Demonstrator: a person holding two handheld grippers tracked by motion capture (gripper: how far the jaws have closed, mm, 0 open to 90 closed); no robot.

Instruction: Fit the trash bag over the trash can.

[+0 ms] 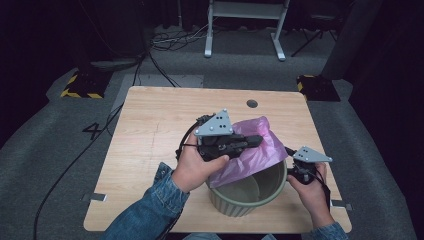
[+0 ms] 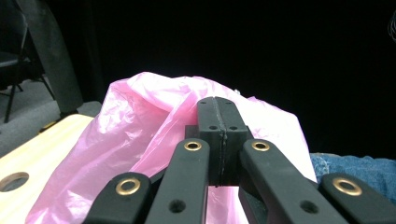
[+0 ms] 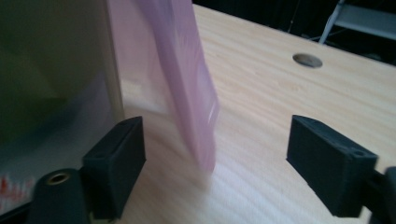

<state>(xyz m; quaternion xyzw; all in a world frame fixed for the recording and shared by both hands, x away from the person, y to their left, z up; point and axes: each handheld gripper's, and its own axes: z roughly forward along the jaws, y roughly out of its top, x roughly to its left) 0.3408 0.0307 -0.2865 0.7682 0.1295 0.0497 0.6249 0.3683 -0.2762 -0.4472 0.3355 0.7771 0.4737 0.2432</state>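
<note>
Above the green ribbed bin [image 1: 248,192] on the desk [image 1: 150,130], the left gripper [image 2: 218,116] has its jaws pressed together on the pink plastic bag [image 1: 255,150]. Beside the bin's wall, the right gripper [image 3: 212,154] stands wide, the bag's edge hanging loose between its jaws.

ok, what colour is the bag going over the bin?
Pink, translucent plastic bag; clearest in the left gripper view. The bin is pale grey-green.
</note>
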